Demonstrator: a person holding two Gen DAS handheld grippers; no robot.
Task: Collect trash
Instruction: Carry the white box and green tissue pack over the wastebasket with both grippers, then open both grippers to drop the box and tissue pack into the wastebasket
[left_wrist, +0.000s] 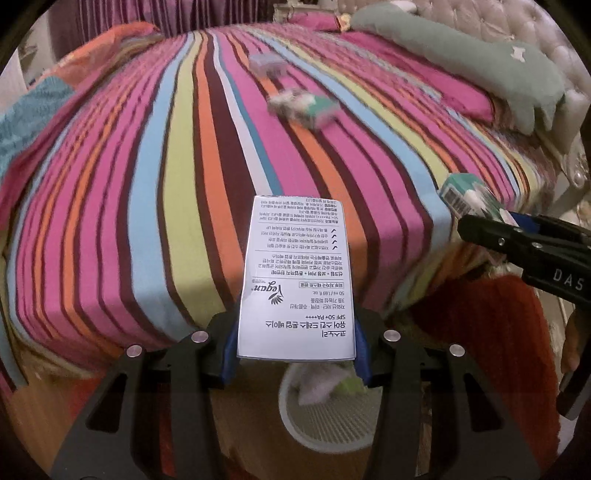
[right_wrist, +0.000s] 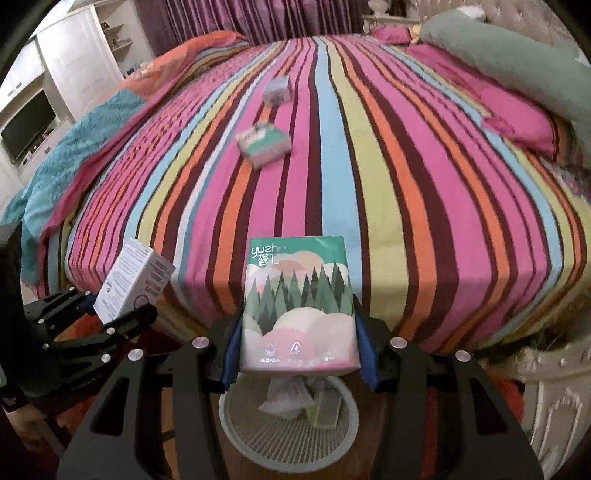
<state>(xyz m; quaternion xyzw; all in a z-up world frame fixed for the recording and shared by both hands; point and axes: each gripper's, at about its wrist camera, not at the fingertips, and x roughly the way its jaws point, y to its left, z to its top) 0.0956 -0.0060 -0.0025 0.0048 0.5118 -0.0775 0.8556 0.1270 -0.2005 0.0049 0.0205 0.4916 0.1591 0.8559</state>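
L wrist: left tool (left_wrist: 295, 354) clamped on white carton (left_wrist: 297, 277) w/ printed text, held above the bin (left_wrist: 325, 417) at the striped bed's (left_wrist: 147, 184) edge. R wrist: right tool (right_wrist: 297, 354) clamped on green tissue pack (right_wrist: 297, 306), over the same bin (right_wrist: 288, 435). Two more packs (right_wrist: 264, 144) lie mid-bed.

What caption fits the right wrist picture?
Right gripper holds a tissue pack above the wastebasket.

striped bed (right_wrist: 369, 177), purple curtains (right_wrist: 258, 18) (drawn), white shelving (right_wrist: 74, 66) at left.
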